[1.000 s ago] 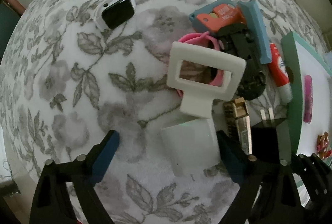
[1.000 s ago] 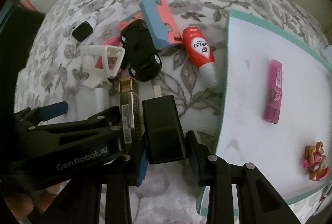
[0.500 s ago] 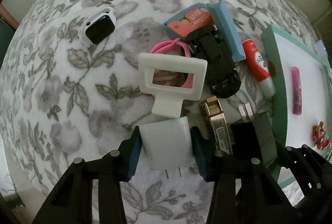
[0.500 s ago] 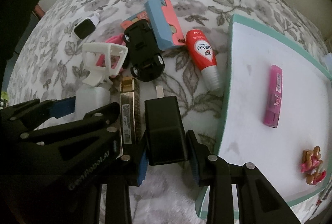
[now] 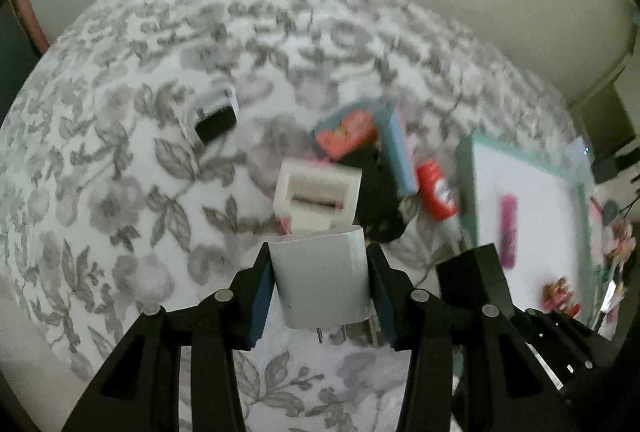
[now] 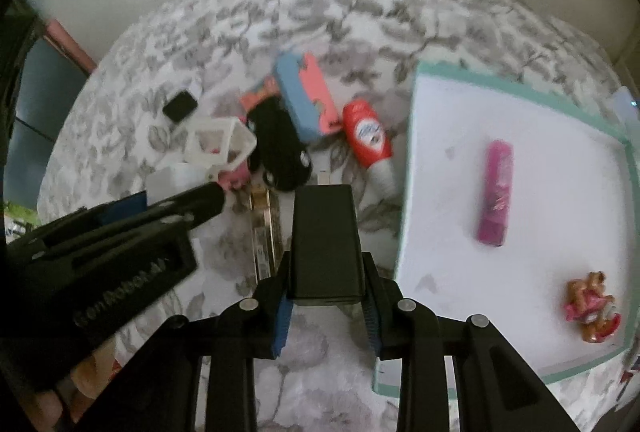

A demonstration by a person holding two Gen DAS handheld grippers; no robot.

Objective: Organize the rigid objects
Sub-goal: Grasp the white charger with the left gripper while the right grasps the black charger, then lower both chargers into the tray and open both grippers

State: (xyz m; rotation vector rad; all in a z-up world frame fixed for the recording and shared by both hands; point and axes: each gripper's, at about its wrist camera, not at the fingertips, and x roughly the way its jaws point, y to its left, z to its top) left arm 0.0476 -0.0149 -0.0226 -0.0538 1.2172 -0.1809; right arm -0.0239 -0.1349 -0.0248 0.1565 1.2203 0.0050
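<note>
Both chargers have come up off the tabletop (image 5: 120,191) since the earlier frames: the white charger (image 5: 320,276) lay flat between wide-open pads, and the black charger (image 6: 326,240) rested on the cloth.

Now the left tool (image 5: 320,292) is about half closed, blue pads pressed on the white charger's two sides, prongs pointing down toward the camera. The right tool (image 6: 326,308) is nearly shut and closing a touch more, pads squeezing the lower end of the black charger, which sticks up and forward out of the jaws. Each block hangs clear of the pile: white frame (image 5: 318,191), black toy car (image 6: 280,151), blue-and-pink case (image 6: 306,99), red tube (image 6: 368,139) and gold bar (image 6: 264,224).

The teal-edged tray (image 6: 408,167) sits to the right, already carrying a pink stick (image 6: 496,191) and a small figure (image 6: 592,312). It is the likely goal.

To do this well, lift both high enough to pass the tray's raised rim, carry the right one over first so the tools do not cross, and keep the grips firm; smooth plastic sides may slip. Set each down flat on bare tray, apart from what lies there, before letting go.
</note>
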